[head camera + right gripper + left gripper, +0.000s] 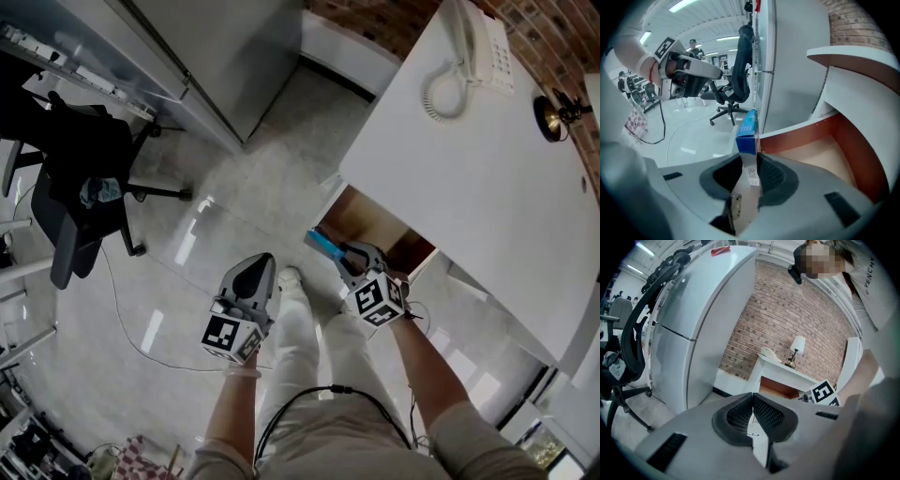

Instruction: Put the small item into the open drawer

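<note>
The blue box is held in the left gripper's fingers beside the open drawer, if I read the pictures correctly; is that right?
Not quite. The blue box is held in the fingers of the right gripper, not the left, beside the open drawer; the right gripper view shows it. The left gripper is closed on nothing.

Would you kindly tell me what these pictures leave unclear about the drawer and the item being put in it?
- Drawer depth: head view, the white desk covers its rear.
- Drawer floor, near part: right gripper view, the right gripper body blocks it.
- Blue box print: right gripper view, too small and blurred to read.
- Box's lower end: same view, sunk between the gripper's pads.
</note>
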Available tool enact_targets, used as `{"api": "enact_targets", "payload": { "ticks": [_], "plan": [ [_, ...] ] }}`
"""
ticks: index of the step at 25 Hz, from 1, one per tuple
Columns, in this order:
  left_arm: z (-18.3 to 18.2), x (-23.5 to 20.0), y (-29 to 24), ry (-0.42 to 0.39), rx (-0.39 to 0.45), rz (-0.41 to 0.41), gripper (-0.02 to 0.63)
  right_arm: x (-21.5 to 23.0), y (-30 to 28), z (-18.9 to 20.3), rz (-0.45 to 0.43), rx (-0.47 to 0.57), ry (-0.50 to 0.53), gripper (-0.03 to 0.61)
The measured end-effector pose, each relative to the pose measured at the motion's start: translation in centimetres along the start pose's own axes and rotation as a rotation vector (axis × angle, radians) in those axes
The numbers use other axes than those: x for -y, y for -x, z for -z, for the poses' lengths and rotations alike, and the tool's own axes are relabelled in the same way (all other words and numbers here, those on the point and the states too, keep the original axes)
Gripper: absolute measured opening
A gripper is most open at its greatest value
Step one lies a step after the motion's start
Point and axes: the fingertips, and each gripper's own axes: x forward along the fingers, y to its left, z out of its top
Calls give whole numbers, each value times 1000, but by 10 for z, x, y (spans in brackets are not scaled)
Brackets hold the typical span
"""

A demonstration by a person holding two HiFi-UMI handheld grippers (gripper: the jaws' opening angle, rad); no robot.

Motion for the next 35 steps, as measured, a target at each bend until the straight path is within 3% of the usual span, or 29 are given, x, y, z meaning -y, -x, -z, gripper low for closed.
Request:
{"api": "enact_targets", "payload": {
  "ticks": [4, 9, 15, 35],
  "plan": [
    [3, 1, 0, 5, -6, -1, 6, 0, 0, 0, 10, 7, 78, 100],
    [7, 3, -2, 4, -12, 0, 6, -3, -7, 2, 6, -12, 271, 98],
    [12, 7, 0, 6, -11, 4, 6, 5, -8, 14, -9, -36, 163, 109],
    [7, 22, 0, 12, 14, 7, 6, -3, 15, 14, -30, -1, 125, 135]
  ]
}}
